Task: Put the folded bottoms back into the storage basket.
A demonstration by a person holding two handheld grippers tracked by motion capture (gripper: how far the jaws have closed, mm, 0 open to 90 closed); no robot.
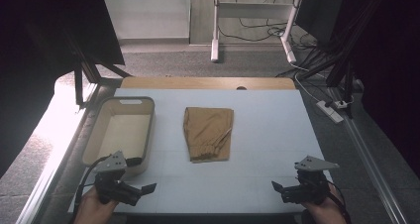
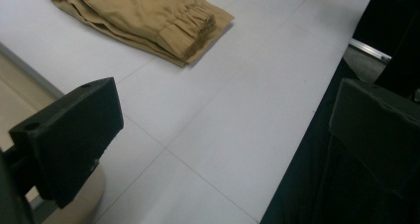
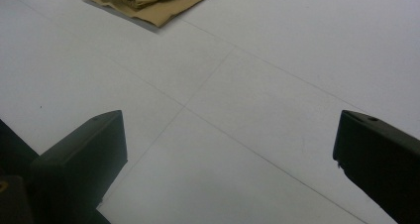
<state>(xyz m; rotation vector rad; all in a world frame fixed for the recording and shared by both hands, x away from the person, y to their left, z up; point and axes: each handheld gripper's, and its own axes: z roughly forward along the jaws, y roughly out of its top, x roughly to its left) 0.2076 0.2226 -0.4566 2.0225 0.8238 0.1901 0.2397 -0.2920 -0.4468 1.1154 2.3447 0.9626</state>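
The folded tan trousers [image 1: 208, 133] lie mid-surface, just right of the beige bin [image 1: 101, 131]. The left gripper [image 1: 146, 189] and right gripper [image 1: 275, 187] hang low at the near edge of the white surface [image 1: 267, 130], well apart from the cloth, each with fingers spread wide and holding nothing

A lab: framed white table [image 1: 277, 149], floor cables [image 1: 257, 28], power strip [image 1: 331, 110].

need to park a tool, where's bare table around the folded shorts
Widest patch: right of the folded shorts out to the table edge. Also bare: the near strip between both claws. Tighter: the lane between shorts and bin.
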